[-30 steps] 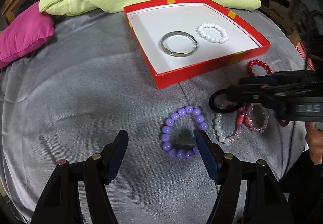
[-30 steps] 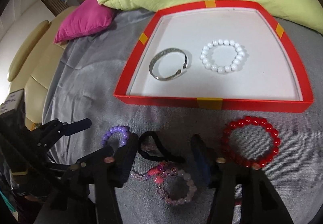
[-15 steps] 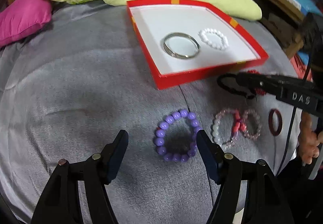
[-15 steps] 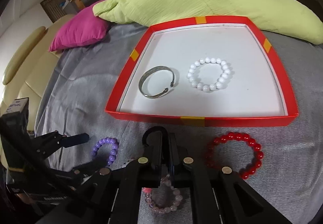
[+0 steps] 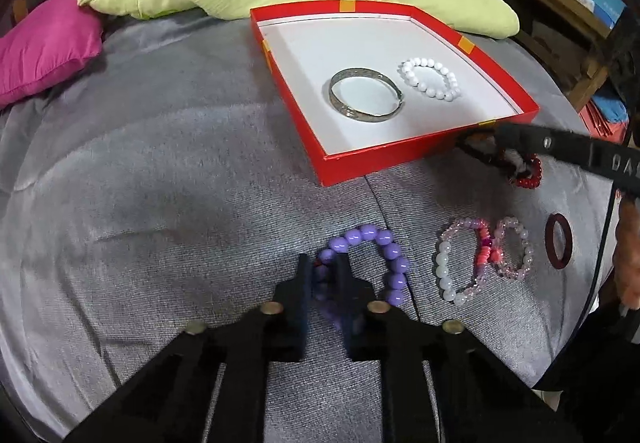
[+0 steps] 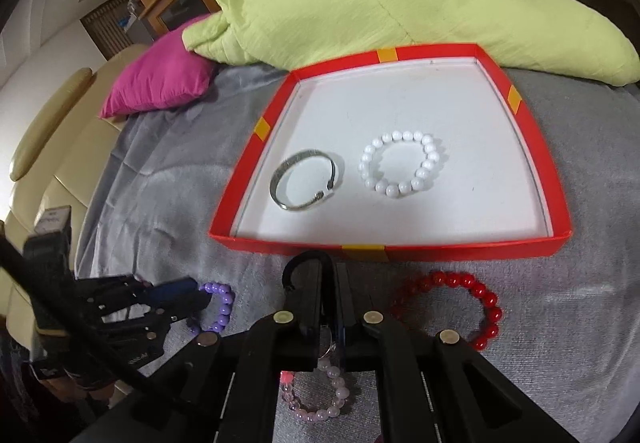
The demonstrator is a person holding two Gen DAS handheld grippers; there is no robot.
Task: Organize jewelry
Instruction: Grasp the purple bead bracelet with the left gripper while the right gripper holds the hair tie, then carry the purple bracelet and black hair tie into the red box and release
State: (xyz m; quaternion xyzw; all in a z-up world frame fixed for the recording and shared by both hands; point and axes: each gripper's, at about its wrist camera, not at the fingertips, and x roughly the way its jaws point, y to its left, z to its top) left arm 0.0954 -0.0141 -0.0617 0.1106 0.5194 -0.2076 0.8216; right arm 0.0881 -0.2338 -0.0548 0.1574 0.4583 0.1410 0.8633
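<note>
Left wrist view: left gripper (image 5: 325, 263) clamped on the near-left arc of the purple bead bracelet (image 5: 390, 259), jaws just closed, beads pinched between the two dark pads, rest of the loop lying on the grey blanket (image 5: 160, 183) ahead and to the right. Just right of that, a pink and white bead bracelet (image 5: 448, 267) touching a second pale pink one (image 5: 516, 255), then a dark red ring (image 5: 559, 246) further right, all flat on the blanket. Well ahead, the red box (image 5: 360, 163) with white floor, holding a silver bangle (image 5: 365, 100) and beside it a white bead bracelet (image 5: 430, 78), apart from each other. At the box's near right corner, the other tool's black finger crossing in from the right.

Right wrist view: right gripper (image 6: 329, 271) pressed together on a black hair tie (image 6: 298, 263), jaws just closed, its loop sticking out from the tips toward the left, lifted off the blanket in front of the box's near wall. Right of the tips, a red bead bracelet (image 6: 486, 301) flat on the blanket. Below the pads, pale pink beads partly hidden. Far left, the left tool over the purple beads. Beyond the box, a lime green cushion (image 6: 400, 11) and a magenta pillow (image 6: 160, 79).
</note>
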